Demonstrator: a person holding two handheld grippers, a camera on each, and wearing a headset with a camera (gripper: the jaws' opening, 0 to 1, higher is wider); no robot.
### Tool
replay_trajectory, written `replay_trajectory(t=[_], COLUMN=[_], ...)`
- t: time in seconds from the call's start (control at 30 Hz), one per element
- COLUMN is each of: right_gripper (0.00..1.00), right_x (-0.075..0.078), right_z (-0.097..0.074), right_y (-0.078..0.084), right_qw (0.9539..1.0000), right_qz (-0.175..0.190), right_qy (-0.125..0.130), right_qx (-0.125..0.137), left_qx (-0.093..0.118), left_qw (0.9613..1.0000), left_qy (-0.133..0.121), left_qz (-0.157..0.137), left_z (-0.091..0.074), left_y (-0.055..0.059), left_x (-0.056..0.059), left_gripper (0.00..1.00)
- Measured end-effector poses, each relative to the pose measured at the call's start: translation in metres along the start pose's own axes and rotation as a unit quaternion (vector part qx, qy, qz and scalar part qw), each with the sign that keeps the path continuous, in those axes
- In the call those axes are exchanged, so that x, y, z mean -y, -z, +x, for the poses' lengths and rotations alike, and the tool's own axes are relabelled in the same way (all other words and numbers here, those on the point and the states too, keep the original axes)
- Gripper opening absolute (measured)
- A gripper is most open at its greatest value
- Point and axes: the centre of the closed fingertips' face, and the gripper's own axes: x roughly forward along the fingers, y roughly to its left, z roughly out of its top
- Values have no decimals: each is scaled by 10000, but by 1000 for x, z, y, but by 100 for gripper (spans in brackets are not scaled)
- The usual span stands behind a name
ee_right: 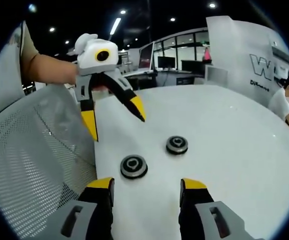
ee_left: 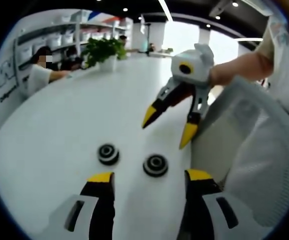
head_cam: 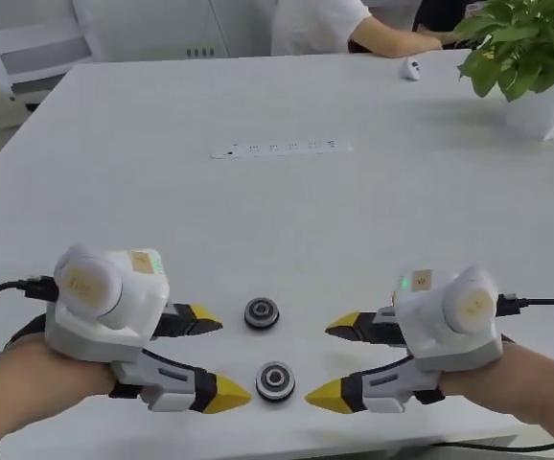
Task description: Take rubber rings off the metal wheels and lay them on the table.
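1. I am holding the left gripper (head_cam: pixel 224 356) and the right gripper (head_cam: pixel 327 360) low over the near edge of the table (head_cam: pixel 354 220). Their tips are pointing at each other, and both pairs of jaws are spread wide with nothing between them.
2. The two metal wheels are lying flat on the table between the grippers. The near wheel (head_cam: pixel 275 379) is sitting between the two lower yellow tips, and the far wheel (head_cam: pixel 262 312) is lying just beyond it, between the upper tips. Neither gripper is touching either wheel.
3. I am reading this stance as a setup. Coming in from opposite sides is letting one gripper steady a wheel while the other peels, and the open jaws are leaving room to close on a rim.
4. A rubber ring (ee_right: pixel 123 167) is showing as a dark band round each wheel's metal hub. I am judging that neither ring is off yet and that the task is only beginning.
5. The table is looking pale, matt and smooth, so I am expecting a small wheel to slide if it is pushed from one side alone.
6. Farther along the table a white power strip (head_cam: pixel 279 149) is lying flat, well apart from the wheels, and a potted plant (head_cam: pixel 526 43) is standing at the far right corner.
7. A person (head_cam: pixel 320 24) in a white top is sitting at the far end, and a grey mesh chair (ee_right: pixel 34 150) is standing just beside the near table edge. Shelves (ee_left: pixel 54 37) and ceiling lights (ee_right: pixel 115 25) are suggesting an office-like room.
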Motion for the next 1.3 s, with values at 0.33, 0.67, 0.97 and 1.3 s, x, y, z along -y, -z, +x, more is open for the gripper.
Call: replay_trajectory(t=[0.33,0.67,0.97,1.3], right_gripper=[46,43,41,41], right_x=[-5,-10,-12,-14], right_z=[9,17,18,17], right_y=[1,0,3,5], right_qw=[9998,9992,9990,9989], right_qz=[-111,-253,-257,-249], right_qy=[-173,-298,-338,-370], right_qx=[-77,-117,-139,-158], left_qx=[-86,-149,-192,-288], left_qw=[9998,9994,9990,9987], left_qy=[132,231,310,326], left_qz=[100,221,242,247], left_z=[11,23,33,43], left_y=[1,-1,-3,1], left_x=[5,11,15,17], left_gripper=[52,44,34,26])
